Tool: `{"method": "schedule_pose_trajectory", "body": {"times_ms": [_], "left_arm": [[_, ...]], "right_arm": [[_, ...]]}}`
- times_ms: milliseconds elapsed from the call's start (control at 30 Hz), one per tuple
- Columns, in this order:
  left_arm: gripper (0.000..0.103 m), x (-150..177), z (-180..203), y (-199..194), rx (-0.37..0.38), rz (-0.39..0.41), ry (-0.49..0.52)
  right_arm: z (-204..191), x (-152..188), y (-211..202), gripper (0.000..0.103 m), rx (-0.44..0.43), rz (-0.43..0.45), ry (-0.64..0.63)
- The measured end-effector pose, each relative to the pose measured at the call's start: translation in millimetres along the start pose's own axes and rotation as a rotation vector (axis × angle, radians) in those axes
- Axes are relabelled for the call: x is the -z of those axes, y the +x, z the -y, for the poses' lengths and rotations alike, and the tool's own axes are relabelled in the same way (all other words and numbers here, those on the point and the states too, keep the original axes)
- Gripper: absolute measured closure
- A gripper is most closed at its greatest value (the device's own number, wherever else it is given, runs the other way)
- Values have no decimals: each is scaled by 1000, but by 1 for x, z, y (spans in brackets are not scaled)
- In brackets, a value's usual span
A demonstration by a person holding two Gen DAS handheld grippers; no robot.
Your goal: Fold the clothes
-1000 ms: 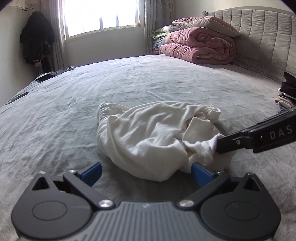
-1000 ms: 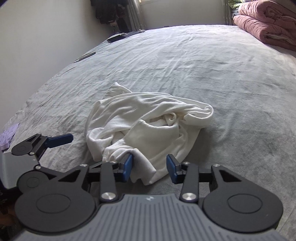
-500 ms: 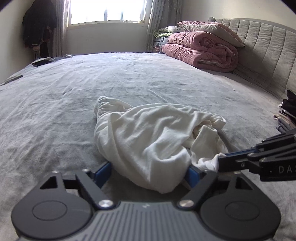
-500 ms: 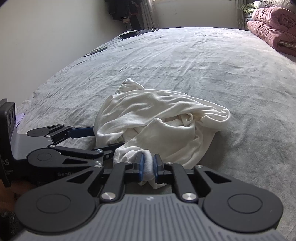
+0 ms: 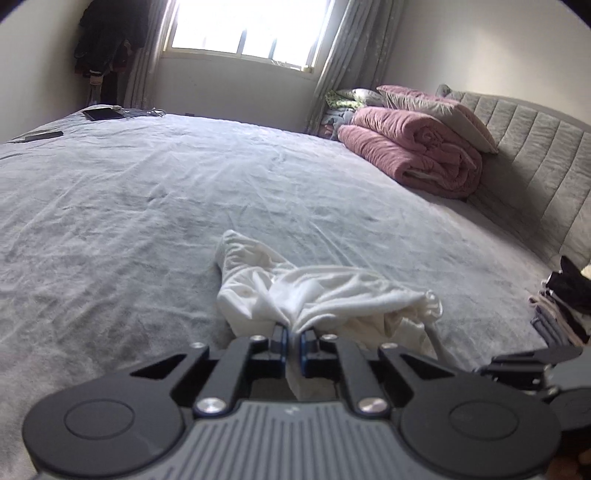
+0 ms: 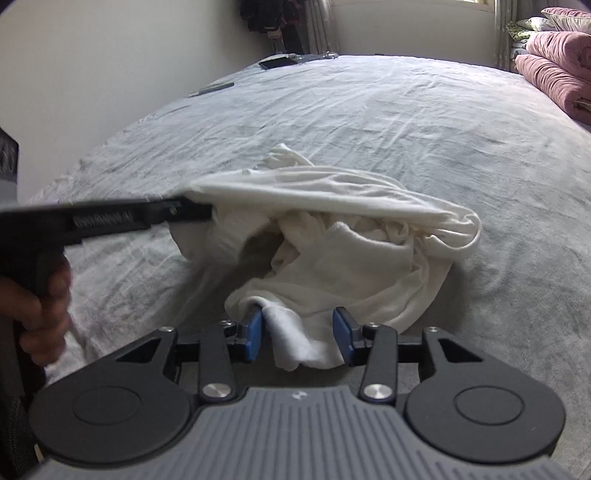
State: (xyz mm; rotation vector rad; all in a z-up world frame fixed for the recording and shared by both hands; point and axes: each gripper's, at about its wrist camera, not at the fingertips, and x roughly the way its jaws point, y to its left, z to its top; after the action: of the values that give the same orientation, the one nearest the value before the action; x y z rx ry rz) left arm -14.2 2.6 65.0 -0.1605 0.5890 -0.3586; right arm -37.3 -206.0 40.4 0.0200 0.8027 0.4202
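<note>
In the left wrist view, the left tongs (image 5: 292,341) are now clenched on a fold of the crumpled white cotton garment (image 5: 325,295). One second ago their blue pads stood wide apart on both sides of the heap; they have just been closing, and the cloth is now pinched between them. The garment lies on the wide grey bed cover (image 5: 147,206), and it looks flatter and more stretched than before, with cloth pulled in a bunch toward the pads. The view has also rolled, so the bright window (image 5: 243,33) and the folded pink quilt (image 5: 410,155) now sit tilted. At the lower right the right tongs are only a dark, blurred shape cut by the frame edge. A pile of dark and pale clothes (image 5: 565,299) at the right edge is also cut off.

In the right wrist view, the right tongs (image 6: 297,332) have their blue pads apart, with a thick white hem of the garment (image 6: 332,229) lying between them. Half a second ago they squeezed this hem; they have just been opening, and the right pad stands clear of the cloth. The left tongs (image 6: 207,212) come in from the left, blurred, and lift one edge of the garment off the bed cover (image 6: 369,110). A person's hand (image 6: 40,310) grips their handle, partly cut by the frame. The writing on the tongs cannot be read.
</note>
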Motion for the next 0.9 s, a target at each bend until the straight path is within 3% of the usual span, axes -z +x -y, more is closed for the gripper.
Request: {"method": "schedule_pose_trajectory", "body": {"times_ms": [67, 133, 267, 567, 633, 700, 767, 800, 833, 900], "left_arm": [[97, -6, -5, -9, -22, 34, -3], [97, -11, -11, -16, -50, 60, -7], [97, -21, -23, -30, -44, 102, -47], [97, -32, -19, -58, 47, 226, -51], [97, -33, -14, -61, 13, 259, -16], [96, -34, -11, -60, -3, 268, -4], [95, -34, -14, -53, 1, 238, -33], [94, -33, -16, -49, 1, 219, -48], [93, -32, -19, -45, 2, 199, -57], [87, -29, -22, -38, -3, 166, -66]], "right_arm": [[-3, 4, 4, 68, 21, -16, -33], [-3, 5, 3, 90, 49, -6, -48], [4, -1, -6, 95, 93, 41, -42], [15, -13, -34, 95, 117, 168, -56], [20, -15, -36, 83, 103, 170, -32], [25, -17, -37, 80, 98, 171, -13], [27, -18, -36, 65, 102, 170, -12], [28, -17, -36, 49, 105, 170, -13], [28, -17, -35, 41, 107, 171, -15], [25, -16, -30, 41, 98, 155, -43]]}}
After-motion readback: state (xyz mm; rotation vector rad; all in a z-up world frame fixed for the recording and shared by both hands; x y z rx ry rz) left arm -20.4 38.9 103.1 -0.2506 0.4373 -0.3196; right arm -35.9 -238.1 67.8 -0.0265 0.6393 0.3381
